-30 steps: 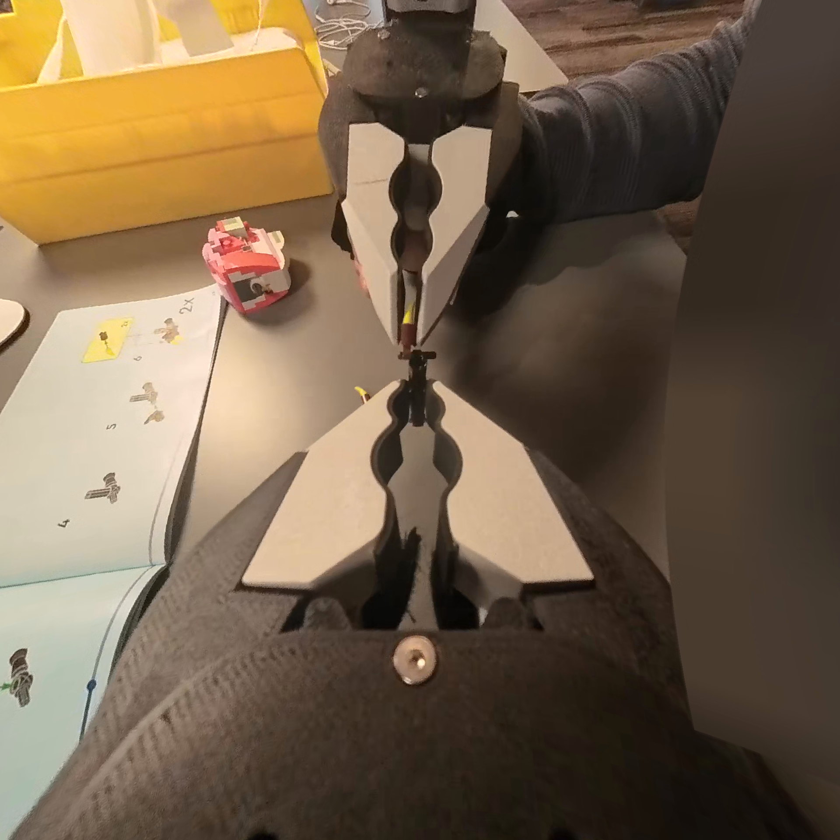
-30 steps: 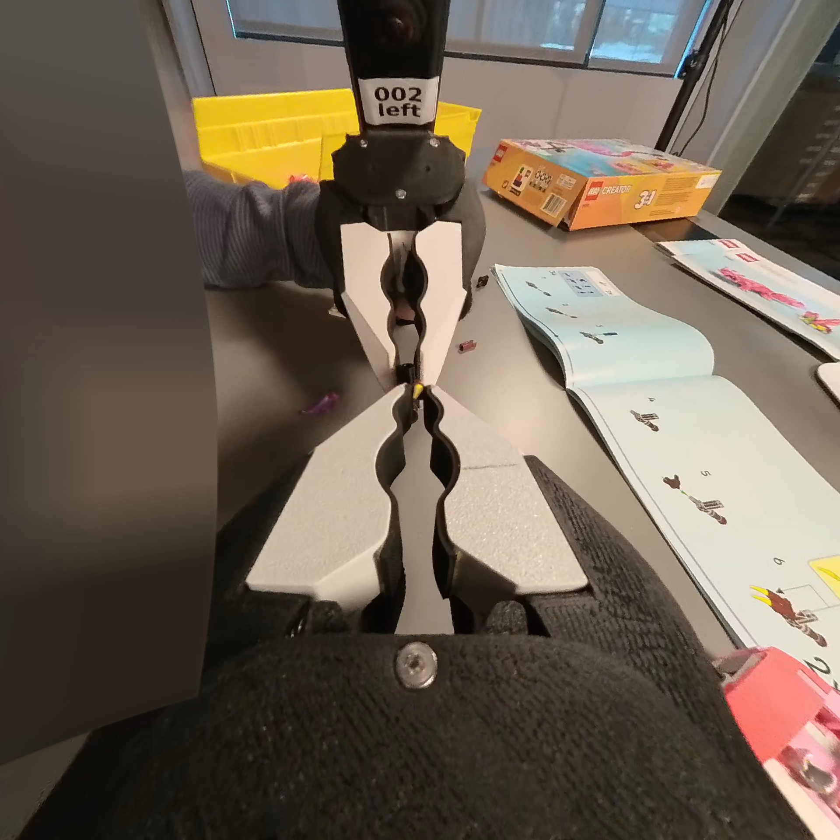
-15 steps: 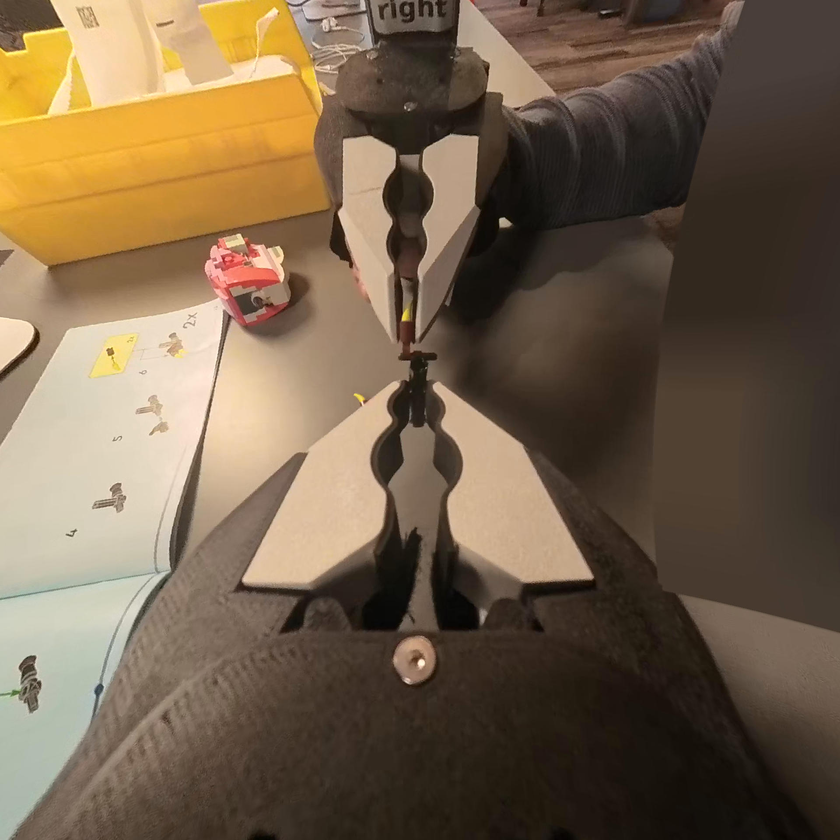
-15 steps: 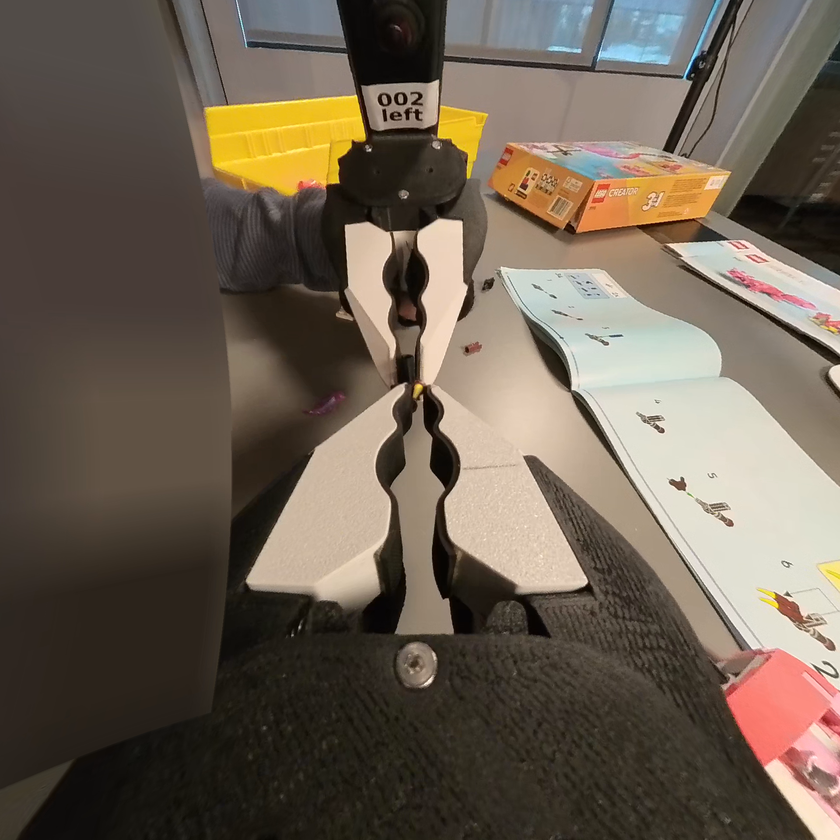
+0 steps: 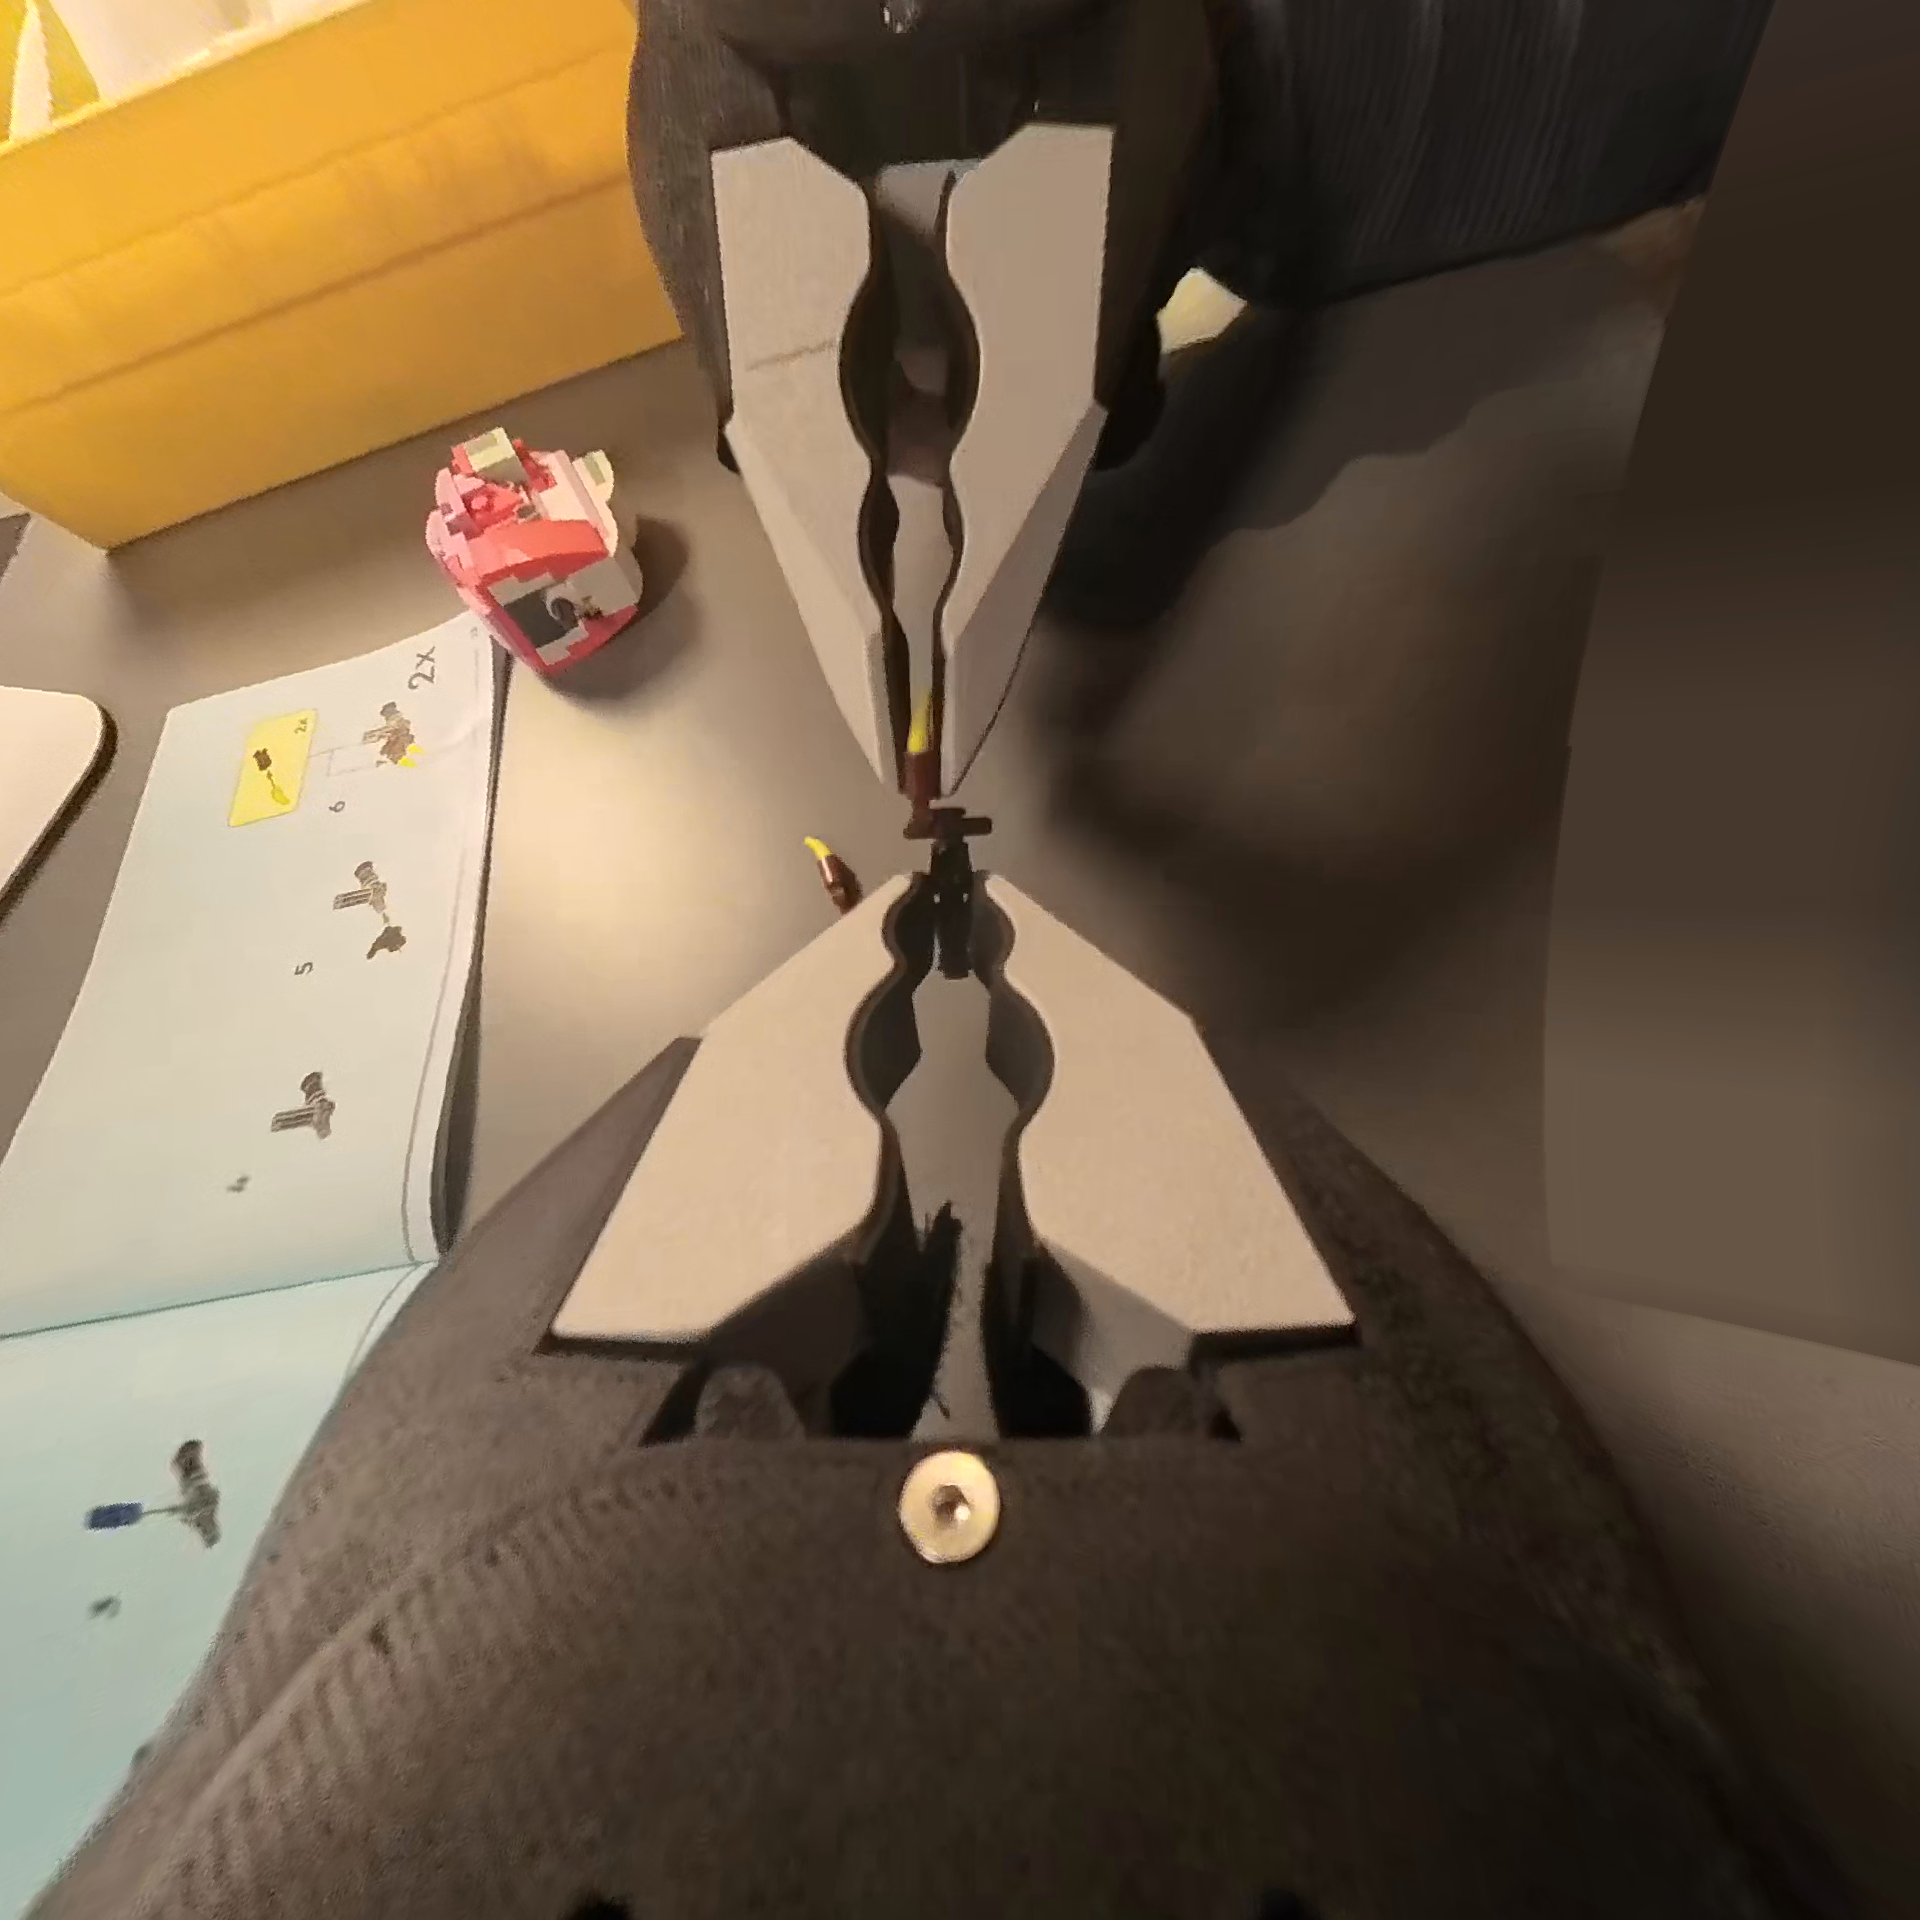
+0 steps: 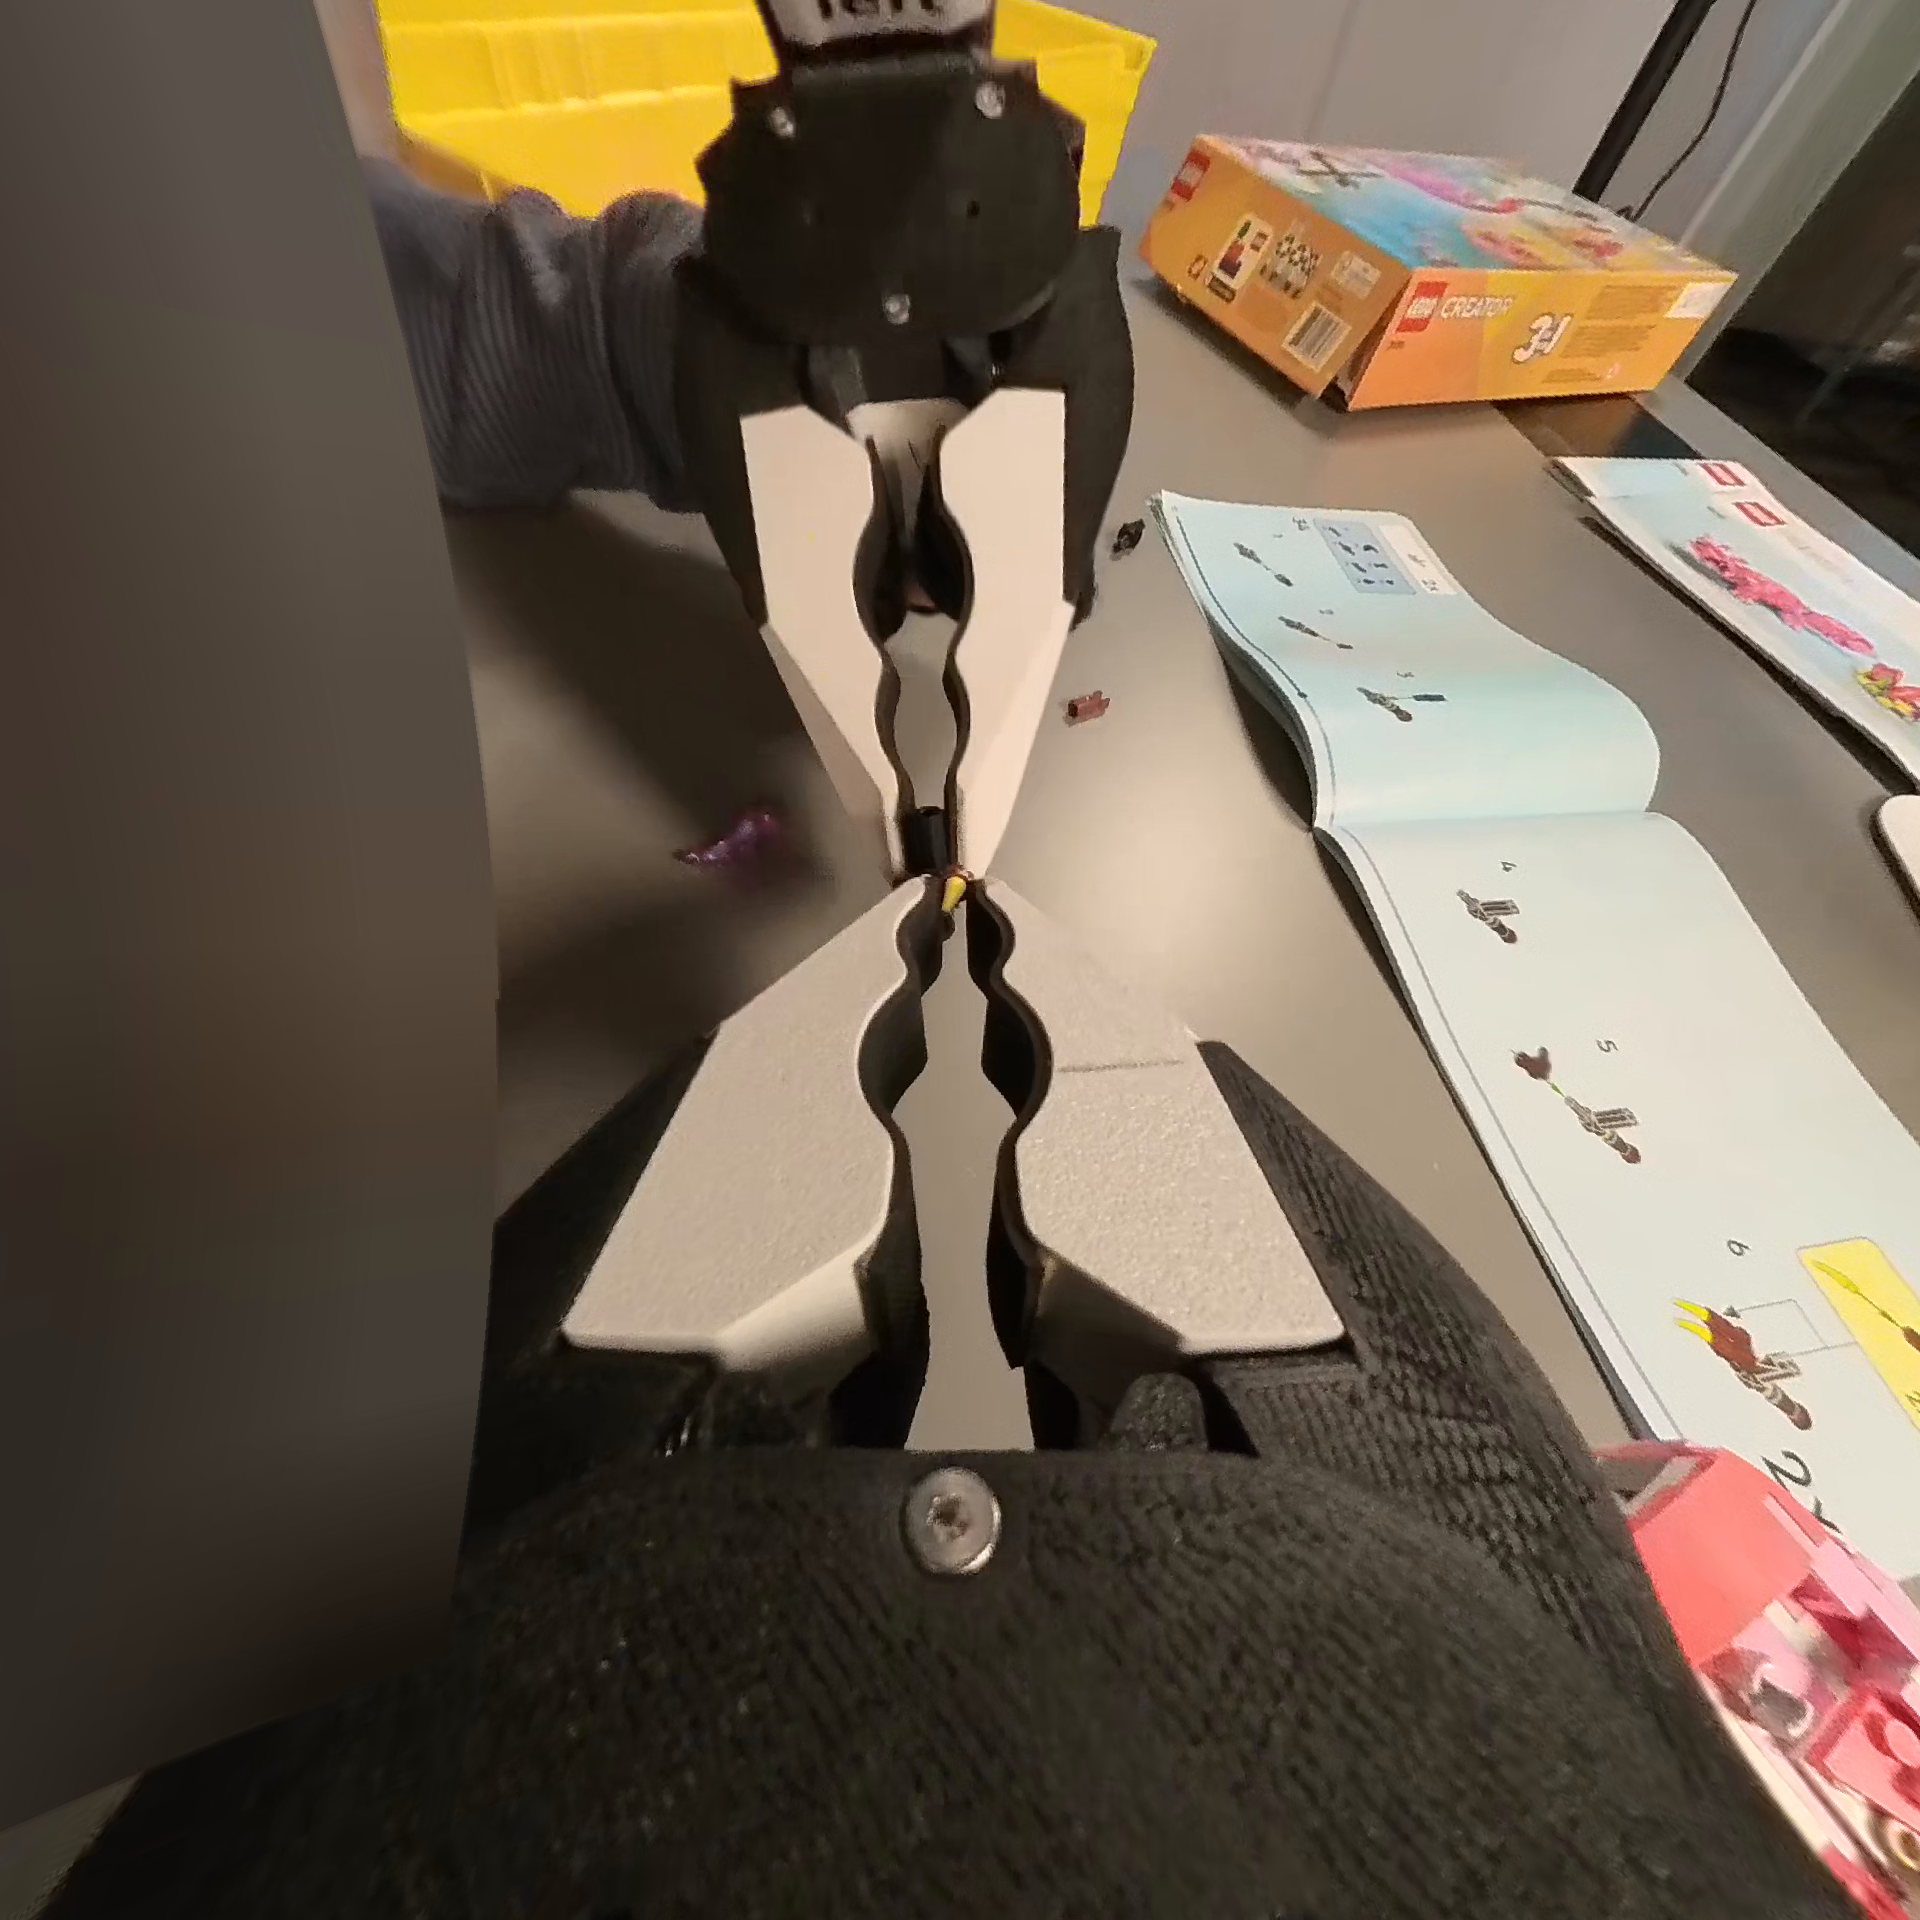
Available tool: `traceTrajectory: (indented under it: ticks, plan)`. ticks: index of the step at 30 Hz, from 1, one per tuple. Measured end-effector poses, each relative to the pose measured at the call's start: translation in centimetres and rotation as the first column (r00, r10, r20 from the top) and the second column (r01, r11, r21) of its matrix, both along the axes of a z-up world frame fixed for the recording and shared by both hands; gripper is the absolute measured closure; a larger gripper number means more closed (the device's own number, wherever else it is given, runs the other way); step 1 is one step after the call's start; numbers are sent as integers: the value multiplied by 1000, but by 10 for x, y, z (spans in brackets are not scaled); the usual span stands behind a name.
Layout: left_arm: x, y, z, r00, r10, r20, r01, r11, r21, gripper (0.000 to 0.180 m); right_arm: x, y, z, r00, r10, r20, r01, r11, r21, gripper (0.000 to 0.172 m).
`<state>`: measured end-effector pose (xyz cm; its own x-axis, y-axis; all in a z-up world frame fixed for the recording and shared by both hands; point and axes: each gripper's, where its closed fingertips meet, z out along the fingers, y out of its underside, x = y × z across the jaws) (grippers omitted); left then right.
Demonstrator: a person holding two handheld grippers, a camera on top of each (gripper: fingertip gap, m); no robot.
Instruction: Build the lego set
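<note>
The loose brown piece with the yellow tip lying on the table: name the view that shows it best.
The left wrist view. The loose brown piece with the yellow tip lies in the open on the table, just left of the left gripper. The right wrist view does not show it; the grippers cover that spot.

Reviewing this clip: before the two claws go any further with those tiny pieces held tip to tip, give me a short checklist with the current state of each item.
1. Left claw has its piece: ok, shut on a small black piece that sticks out past the tips.
2. Right claw has its piece: ok, shut on a brown piece with a yellow tip.
3. Pieces aligned: ok, the two meet end to end between the claw tips.
4. Pieces fully joined: cannot tell, the joint is too small.
5. Spare brown and yellow piece out of the way: ok, on the table just left of the left claw.
6. Open instruction booklet in view: ok.
</note>
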<state>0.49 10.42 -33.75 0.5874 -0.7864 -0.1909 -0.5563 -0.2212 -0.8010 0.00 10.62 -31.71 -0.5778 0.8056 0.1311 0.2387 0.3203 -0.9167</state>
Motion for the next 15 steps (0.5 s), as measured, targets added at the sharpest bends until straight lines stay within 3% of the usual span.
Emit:
traceTrajectory:
  ticks: [10, 15]
  plan:
    - [-5, 4, -10, 974, 47, -221, -37, 998, 52, 176, -2, 3, -11, 999, -33, -4, 33, 982, 186, 169]
    - [-6, 5, -11, 971, 55, -234, -43, 997, 59, 176, -3, 3, -11, 999, -44, -23, 49, 964, 262, 169]
